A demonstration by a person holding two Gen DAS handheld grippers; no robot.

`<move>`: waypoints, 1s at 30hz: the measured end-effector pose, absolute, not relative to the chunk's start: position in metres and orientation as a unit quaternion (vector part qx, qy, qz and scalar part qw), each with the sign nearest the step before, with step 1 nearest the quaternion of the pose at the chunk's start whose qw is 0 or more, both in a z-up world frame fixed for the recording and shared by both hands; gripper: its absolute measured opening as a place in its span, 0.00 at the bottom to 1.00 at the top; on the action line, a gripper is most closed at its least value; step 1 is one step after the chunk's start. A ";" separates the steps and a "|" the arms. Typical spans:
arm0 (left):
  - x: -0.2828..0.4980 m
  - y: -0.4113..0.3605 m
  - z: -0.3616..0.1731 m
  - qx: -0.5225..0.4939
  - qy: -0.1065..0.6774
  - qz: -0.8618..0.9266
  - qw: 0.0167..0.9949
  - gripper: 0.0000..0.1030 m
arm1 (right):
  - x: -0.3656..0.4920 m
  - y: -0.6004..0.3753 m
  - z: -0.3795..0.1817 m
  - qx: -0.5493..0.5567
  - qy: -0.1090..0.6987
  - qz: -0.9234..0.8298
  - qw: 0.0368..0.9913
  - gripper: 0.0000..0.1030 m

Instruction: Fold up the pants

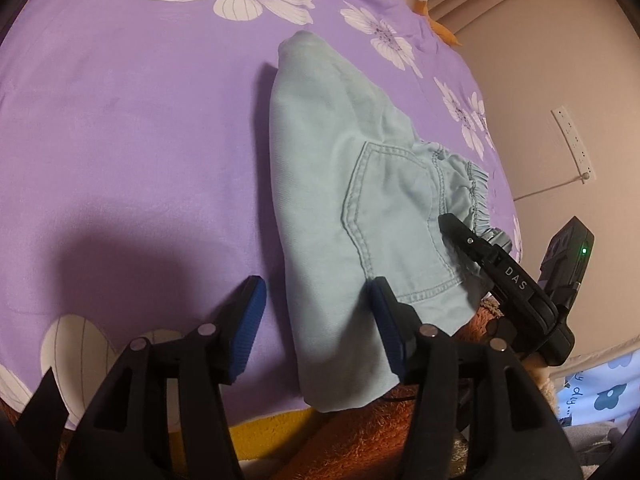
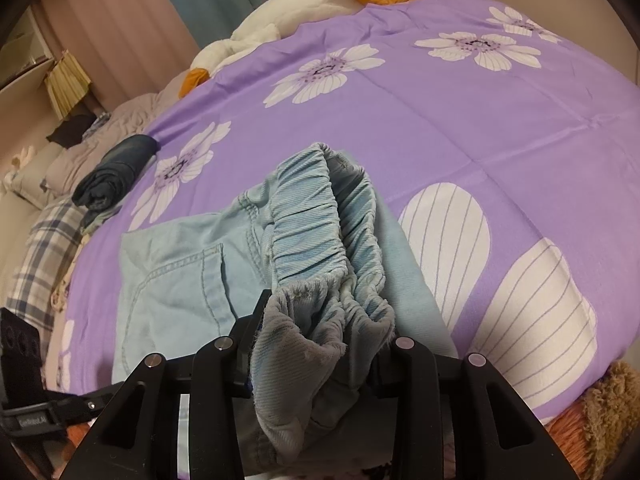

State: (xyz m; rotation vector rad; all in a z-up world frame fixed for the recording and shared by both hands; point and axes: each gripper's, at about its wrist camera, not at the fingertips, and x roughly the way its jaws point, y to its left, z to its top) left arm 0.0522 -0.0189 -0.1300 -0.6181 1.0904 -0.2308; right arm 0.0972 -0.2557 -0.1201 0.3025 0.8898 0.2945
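From the left wrist camera, the light blue pants (image 1: 340, 200) lie folded lengthwise on a purple bedspread (image 1: 132, 128) printed with white flowers, one end reaching the bedspread's near edge and the rest running away toward its far side, close to the right edge. A back pocket with double stitching faces up, and the gathered elastic waistband bunches toward the right edge. The left gripper (image 1: 316, 328) stands released over the near edge, its blue-padded fingers (image 1: 248, 320) apart; the pants' left border passes between them without either pad pressing on it. The right gripper (image 1: 460, 232) reaches in from the lower right at the waistband, its black body lettered "DAS", with a small green light glowing on a black unit behind it. A white strip of sockets is mounted on the beige wall. Lower right, blue flowered cloth bears handwriting that reads roughly "dy...". From the right wrist camera, the right gripper (image 2: 312, 364) is clenched on the waistband (image 2: 320, 248), which rises ruffled between its fingers while the pants spread left along the near edge. A rolled dark garment (image 2: 116, 172) sits at the bedspread's left edge, a white and orange plush toy (image 2: 280, 12) at the far edge. A strap at lower left carries small, unclear lettering.
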 end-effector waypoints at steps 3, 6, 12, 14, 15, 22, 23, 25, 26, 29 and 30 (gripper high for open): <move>0.051 -0.028 -0.128 -0.258 0.506 -0.108 0.816 0.61 | 0.097 -0.255 -0.120 0.141 0.426 0.141 0.883 0.38; 0.050 -0.043 -0.126 -0.218 0.503 -0.094 0.831 0.66 | 0.097 -0.254 -0.120 0.139 0.425 0.142 0.883 0.39; 0.050 -0.045 -0.130 -0.200 0.499 -0.094 0.838 0.72 | 0.097 -0.253 -0.121 0.137 0.424 0.141 0.884 0.39; 0.051 -0.041 -0.131 -0.207 0.499 -0.097 0.836 0.72 | 0.097 -0.253 -0.121 0.138 0.424 0.141 0.884 0.39; 0.052 -0.042 -0.132 -0.209 0.498 -0.097 0.836 0.72 | 0.098 -0.253 -0.121 0.137 0.424 0.141 0.884 0.39; 0.050 -0.043 -0.131 -0.218 0.495 -0.100 0.835 0.73 | 0.098 -0.253 -0.121 0.137 0.424 0.141 0.884 0.39; 0.050 -0.042 -0.131 -0.220 0.494 -0.101 0.835 0.73 | 0.098 -0.253 -0.121 0.136 0.424 0.141 0.884 0.39; 0.050 -0.042 -0.131 -0.224 0.494 -0.102 0.834 0.73 | 0.098 -0.253 -0.121 0.137 0.424 0.141 0.884 0.39; 0.051 -0.041 -0.131 -0.227 0.494 -0.102 0.833 0.72 | 0.098 -0.253 -0.121 0.136 0.424 0.141 0.884 0.39; 0.050 -0.039 -0.131 -0.232 0.493 -0.105 0.832 0.72 | 0.098 -0.253 -0.121 0.136 0.424 0.141 0.884 0.39; 0.050 -0.039 -0.131 -0.234 0.492 -0.105 0.832 0.72 | 0.098 -0.253 -0.121 0.136 0.424 0.141 0.884 0.39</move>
